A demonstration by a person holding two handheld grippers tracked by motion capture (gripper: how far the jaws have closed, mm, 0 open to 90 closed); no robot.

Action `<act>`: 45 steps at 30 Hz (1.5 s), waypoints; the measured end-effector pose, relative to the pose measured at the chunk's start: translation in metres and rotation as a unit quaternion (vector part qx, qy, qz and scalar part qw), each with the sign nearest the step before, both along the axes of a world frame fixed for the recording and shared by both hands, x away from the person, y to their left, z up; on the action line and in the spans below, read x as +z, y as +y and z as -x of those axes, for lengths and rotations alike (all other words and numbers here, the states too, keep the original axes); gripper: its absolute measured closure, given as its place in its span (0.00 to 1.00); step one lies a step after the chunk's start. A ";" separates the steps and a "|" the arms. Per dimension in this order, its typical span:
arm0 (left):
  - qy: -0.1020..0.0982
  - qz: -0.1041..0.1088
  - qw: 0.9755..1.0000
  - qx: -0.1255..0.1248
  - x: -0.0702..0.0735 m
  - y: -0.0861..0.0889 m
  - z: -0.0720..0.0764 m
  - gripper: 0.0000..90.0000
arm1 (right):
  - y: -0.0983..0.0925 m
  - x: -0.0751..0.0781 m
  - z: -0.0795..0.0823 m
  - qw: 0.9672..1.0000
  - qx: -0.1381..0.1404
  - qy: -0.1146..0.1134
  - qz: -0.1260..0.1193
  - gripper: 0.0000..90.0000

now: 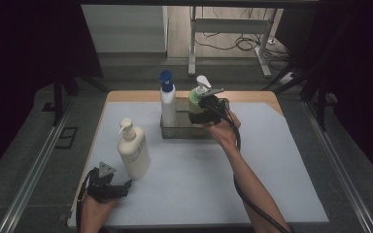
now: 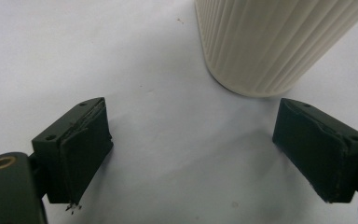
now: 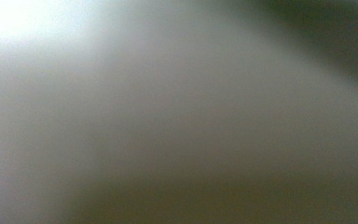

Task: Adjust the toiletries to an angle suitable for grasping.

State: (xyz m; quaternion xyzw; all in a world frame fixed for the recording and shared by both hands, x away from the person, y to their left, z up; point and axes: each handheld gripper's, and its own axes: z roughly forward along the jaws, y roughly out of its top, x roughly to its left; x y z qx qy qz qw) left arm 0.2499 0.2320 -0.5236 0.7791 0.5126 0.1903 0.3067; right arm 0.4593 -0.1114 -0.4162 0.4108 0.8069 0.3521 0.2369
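Right tool (image 1: 205, 108) is pressed against the green pump bottle with white nozzle (image 1: 197, 97) at the clear rectangular tray (image 1: 171, 132), apparently seating it; its grip cannot be determined. Left tool (image 2: 193, 154), released and jaws wide, rests on the worktop (image 1: 199, 179) just short of the ribbed cream pump bottle (image 2: 270, 42), probably awaiting pickup.

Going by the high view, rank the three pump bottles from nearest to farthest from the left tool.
From the left tool:
1. Cream bottle, just beyond it, front left.
2. Blue-capped white bottle, in the tray's left side.
3. Green bottle, tray's right side, at the right tool.
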 end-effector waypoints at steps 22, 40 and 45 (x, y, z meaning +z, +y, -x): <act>0.001 0.000 1.000 0.000 0.000 0.000 0.000 0.12 | -0.007 -0.016 -0.008 1.000 0.000 0.019 -0.025 0.13; 0.000 -0.001 1.000 0.000 0.000 0.000 0.000 0.12 | -0.020 -0.013 0.003 0.999 0.027 0.001 -0.022 0.10; 0.000 -0.001 1.000 0.000 0.000 0.000 0.000 0.12 | -0.026 -0.008 0.013 0.999 0.031 -0.008 -0.025 0.10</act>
